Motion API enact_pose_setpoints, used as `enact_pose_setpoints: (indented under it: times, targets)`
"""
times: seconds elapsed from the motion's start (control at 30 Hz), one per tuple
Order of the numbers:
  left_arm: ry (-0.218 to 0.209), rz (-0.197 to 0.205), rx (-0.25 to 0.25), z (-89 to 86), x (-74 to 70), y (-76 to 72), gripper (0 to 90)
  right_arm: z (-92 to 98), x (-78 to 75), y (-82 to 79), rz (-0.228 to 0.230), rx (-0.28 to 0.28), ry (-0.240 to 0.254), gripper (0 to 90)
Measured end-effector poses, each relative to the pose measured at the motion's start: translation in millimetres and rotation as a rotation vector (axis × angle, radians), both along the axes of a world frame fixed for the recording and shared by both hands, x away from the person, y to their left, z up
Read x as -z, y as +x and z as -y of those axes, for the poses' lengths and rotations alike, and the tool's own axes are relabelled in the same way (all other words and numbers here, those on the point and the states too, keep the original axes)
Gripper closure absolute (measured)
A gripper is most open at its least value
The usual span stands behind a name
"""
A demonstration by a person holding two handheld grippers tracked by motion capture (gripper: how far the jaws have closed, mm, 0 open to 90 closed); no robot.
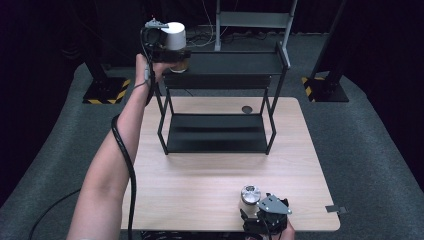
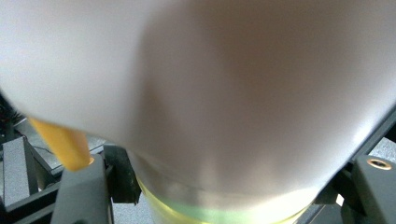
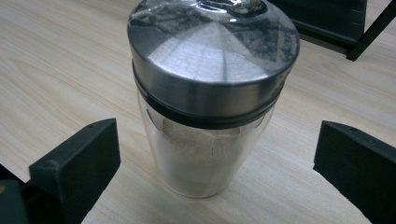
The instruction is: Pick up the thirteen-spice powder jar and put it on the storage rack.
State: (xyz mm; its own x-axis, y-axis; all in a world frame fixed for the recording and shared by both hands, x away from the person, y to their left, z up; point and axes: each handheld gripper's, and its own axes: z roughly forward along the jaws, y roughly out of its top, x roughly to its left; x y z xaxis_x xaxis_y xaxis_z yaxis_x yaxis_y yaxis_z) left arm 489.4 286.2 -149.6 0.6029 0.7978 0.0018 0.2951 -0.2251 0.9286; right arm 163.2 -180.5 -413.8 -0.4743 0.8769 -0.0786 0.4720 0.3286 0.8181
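Observation:
At the left end of the black rack's top shelf [image 1: 235, 64], my left gripper [image 1: 172, 54] is held high, shut on a white-capped jar [image 1: 175, 35]. In the left gripper view the white cap [image 2: 210, 84] looms close, with a yellow-green glass body [image 2: 205, 212] below it between the jaws of the left gripper [image 2: 224, 191]. Near the table's front edge stands a glass jar with a steel lid [image 1: 250, 196], holding white powder [image 3: 201, 149]. My right gripper [image 1: 250, 214] [image 3: 215, 158] is open, a jaw on either side of that jar, not touching it.
The two-tier black rack's lower shelf [image 1: 217, 134] is bare. A wooden table [image 1: 200, 180] bears a dark round spot [image 1: 246, 109] behind the rack. A small grey clip [image 1: 336, 209] sits at the right edge. Striped stand bases [image 1: 106, 91] rest on the floor.

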Motion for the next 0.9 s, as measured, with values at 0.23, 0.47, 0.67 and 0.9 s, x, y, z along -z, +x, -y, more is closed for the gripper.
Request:
enact_pose_setpoints:
  times: [0.23, 0.47, 0.67, 0.9]
  targets:
    - [0.019, -0.067, 0.011, -2.2, -11.8, 5.5, 20.6, 0.3, -0.1, 0.0, 0.0, -0.003, 0.0, 0.0]
    - [0.102, -0.085, -0.009, 3.2, -28.1, -9.5, 6.1, -0.6, 0.1, 0.0, -0.002, -0.005, -0.001, 0.0]
    - [0.171, -0.078, 0.007, -1.3, -36.0, -30.2, 2.9, -0.2, -0.9, 0.0, 0.0, -0.002, 0.001, 0.0]
    - [0.263, -0.037, 0.024, -4.5, -15.3, -66.2, 2.0, 0.0, -0.6, -0.9, 0.002, -0.001, -0.002, 0.0]
